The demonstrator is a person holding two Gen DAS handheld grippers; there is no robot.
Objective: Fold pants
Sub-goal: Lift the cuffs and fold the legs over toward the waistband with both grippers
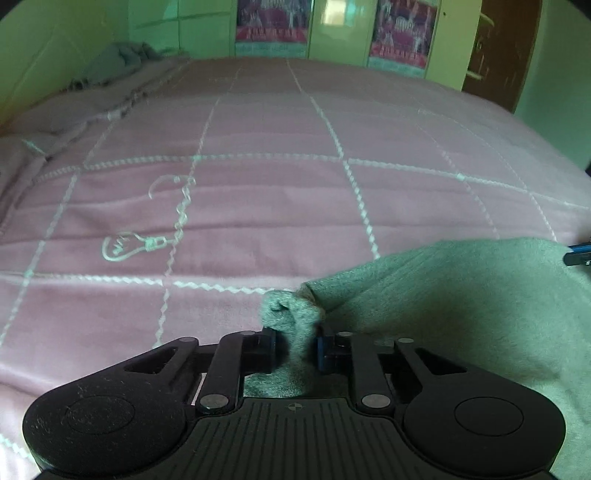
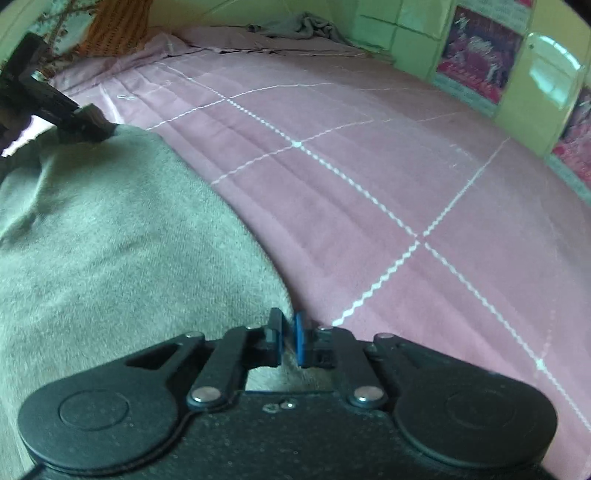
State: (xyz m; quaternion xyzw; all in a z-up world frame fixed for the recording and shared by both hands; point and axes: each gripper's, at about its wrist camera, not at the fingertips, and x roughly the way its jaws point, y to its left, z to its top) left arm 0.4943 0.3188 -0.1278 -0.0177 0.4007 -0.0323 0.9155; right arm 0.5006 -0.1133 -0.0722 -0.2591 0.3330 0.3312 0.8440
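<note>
Item: grey pants (image 2: 110, 240), near bed (image 1: 258, 206) edge. We are pinching one bunched corner with left gripper (image 1: 295, 347), another edge with right gripper (image 2: 288, 339); pink bedspread lying open beyond.

Grey pants (image 2: 110, 229); pink bedspread (image 1: 258, 206), white zigzag grid, lightbulb motif (image 1: 129, 249).

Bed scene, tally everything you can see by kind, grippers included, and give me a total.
Grippers: 2, left gripper and right gripper, each pinching the pants
Grey pants: 1
Pink blanket with white grid: 1
Crumpled grey cloth at the far end of the bed: 1
Pink posters on the green wall: 2
Total: 7
</note>
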